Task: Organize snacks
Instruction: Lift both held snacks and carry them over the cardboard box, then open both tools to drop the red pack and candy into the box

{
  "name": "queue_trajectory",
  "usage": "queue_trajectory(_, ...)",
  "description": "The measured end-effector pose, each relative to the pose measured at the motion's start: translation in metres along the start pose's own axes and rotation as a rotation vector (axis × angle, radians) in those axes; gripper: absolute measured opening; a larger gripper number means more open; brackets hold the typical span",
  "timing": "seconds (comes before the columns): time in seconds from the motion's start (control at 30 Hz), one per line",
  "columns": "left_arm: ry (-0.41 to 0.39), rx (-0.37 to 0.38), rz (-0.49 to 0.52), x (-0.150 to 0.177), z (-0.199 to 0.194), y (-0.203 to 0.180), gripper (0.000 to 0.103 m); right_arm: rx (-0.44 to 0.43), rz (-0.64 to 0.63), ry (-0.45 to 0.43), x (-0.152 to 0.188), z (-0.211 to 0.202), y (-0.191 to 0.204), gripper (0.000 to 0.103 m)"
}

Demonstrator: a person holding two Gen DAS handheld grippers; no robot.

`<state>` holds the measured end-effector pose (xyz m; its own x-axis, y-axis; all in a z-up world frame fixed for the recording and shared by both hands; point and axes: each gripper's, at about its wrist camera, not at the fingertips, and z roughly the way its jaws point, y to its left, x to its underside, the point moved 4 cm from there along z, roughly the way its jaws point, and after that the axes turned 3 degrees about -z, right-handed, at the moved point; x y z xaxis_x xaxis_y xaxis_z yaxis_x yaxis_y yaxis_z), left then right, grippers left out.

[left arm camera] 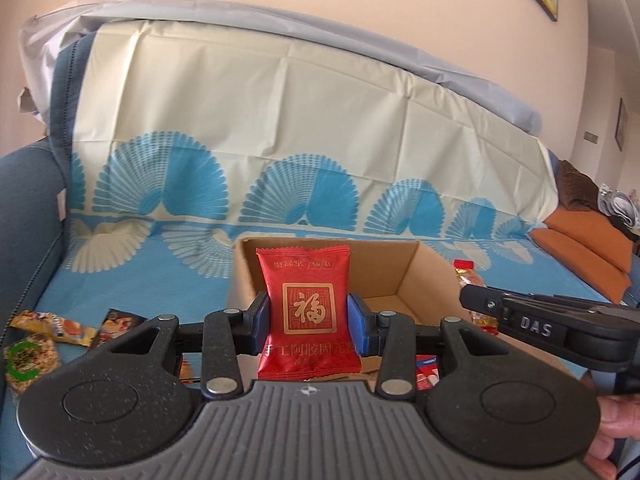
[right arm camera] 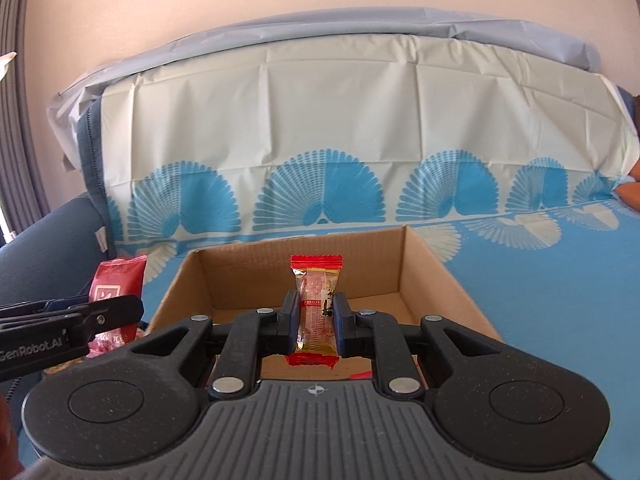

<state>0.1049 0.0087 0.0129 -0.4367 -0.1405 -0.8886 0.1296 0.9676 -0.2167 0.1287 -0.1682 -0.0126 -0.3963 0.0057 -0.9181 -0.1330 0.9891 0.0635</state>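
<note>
Draped in a blue-and-cream fan-print cover (left arm camera: 280, 128), a sofa is serving as the sorting surface, with an open cardboard box (right arm camera: 432, 276) sitting on its seat as the collection point. Just in front of the box's near wall, the left gripper (left arm camera: 309, 316) is clamping a red snack packet (left arm camera: 308, 304) upright by its side edges, likely so it can drop in cleanly. Beside it, over the box's near rim, the right gripper (right arm camera: 316, 322) is pinching a slim red-and-gold wrapped candy (right arm camera: 317, 304), also held on end, its jaws nearly closed on the thin wrapper. Left of the box, loose snack packets (left arm camera: 52, 328) are lying on the seat, apparently awaiting their turn.
</note>
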Motion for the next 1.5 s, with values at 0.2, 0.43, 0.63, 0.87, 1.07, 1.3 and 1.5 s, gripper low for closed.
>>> queue_trajectory(0.2,0.006,0.050,0.024,0.006,0.003,-0.016,0.044,0.051,0.013,0.010,0.002,0.003,-0.013,0.018)
queue_trajectory(0.43,0.014,0.090,0.049,0.010,0.003,-0.025,0.044,0.077,0.023,0.032,0.006,0.007,-0.015,0.018)
queue_trajectory(0.63,0.019,0.104,0.044,0.010,0.004,-0.024,0.044,0.088,0.027,0.029,0.005,0.007,-0.016,0.018)
queue_trajectory(0.87,0.018,0.117,0.044,0.010,0.003,-0.025,0.044,0.095,0.028,0.032,0.006,0.008,-0.014,0.018)
queue_trajectory(1.07,0.019,0.125,0.048,0.011,0.004,-0.027,0.044,0.096,0.021,0.034,0.008,0.008,-0.012,0.018)
queue_trajectory(1.3,0.021,0.128,0.049,0.010,0.005,-0.028,0.044,0.100,0.021,0.036,0.007,0.009,-0.011,0.018)
queue_trajectory(1.5,0.021,0.129,0.047,0.010,0.005,-0.028,0.044,0.098,0.021,0.038,0.007,0.008,-0.012,0.018)
